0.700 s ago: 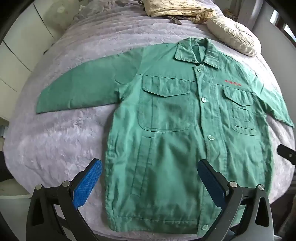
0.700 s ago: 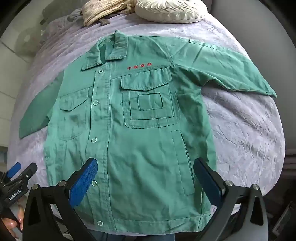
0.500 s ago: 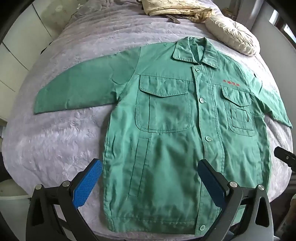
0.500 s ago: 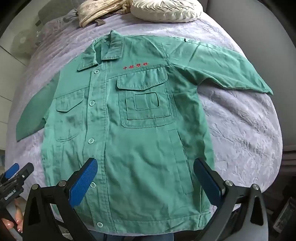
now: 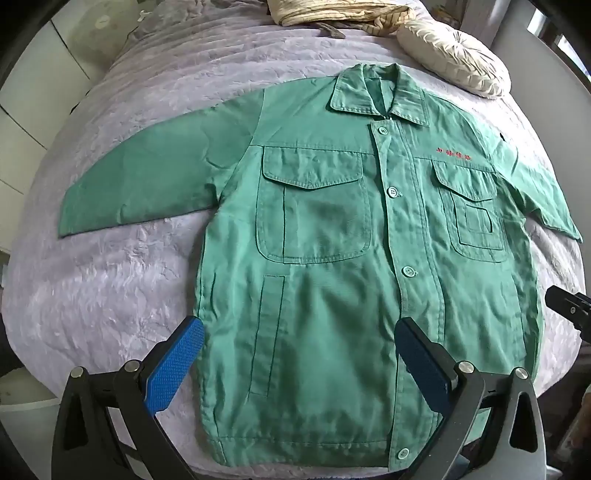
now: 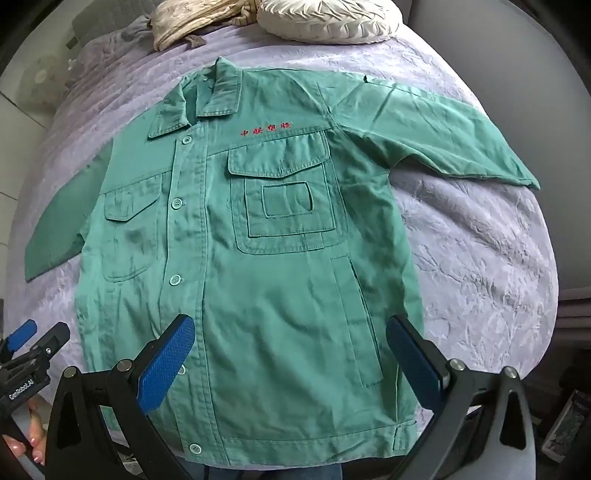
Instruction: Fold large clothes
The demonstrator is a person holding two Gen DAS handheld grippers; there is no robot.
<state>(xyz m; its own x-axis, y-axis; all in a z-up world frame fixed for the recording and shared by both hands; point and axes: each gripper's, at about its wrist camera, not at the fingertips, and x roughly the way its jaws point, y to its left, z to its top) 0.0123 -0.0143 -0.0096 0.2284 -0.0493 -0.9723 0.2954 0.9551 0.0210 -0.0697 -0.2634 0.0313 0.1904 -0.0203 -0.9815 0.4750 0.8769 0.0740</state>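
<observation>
A bed covered in a crinkled lilac bedspread [image 5: 110,280] fills both views, and on it a green work jacket [image 5: 332,280] lies flat, front up, buttoned, collar toward the far end and both sleeves spread out to the sides. The left gripper [image 5: 299,363] hangs above the jacket's lower half with its jaws spread as wide as they go, nothing between the blue pads: one pad sits over the jacket's side edge, the other over the button placket near the hem. The right gripper [image 6: 290,354] is just as wide open and empty, poised over the other half of the hem, one pad by the placket, the other near the slanted side pocket. Beyond the collar sit a cream pleated cushion [image 6: 328,20] and a bundle of beige cloth [image 5: 332,14]. Red embroidered characters [image 6: 266,128] run above one chest pocket; too small to read. On the left gripper's body, seen from the right wrist, the lettering reads "GenRobot.AI" [image 6: 20,388], with fingertips [image 6: 35,434] just below it.
</observation>
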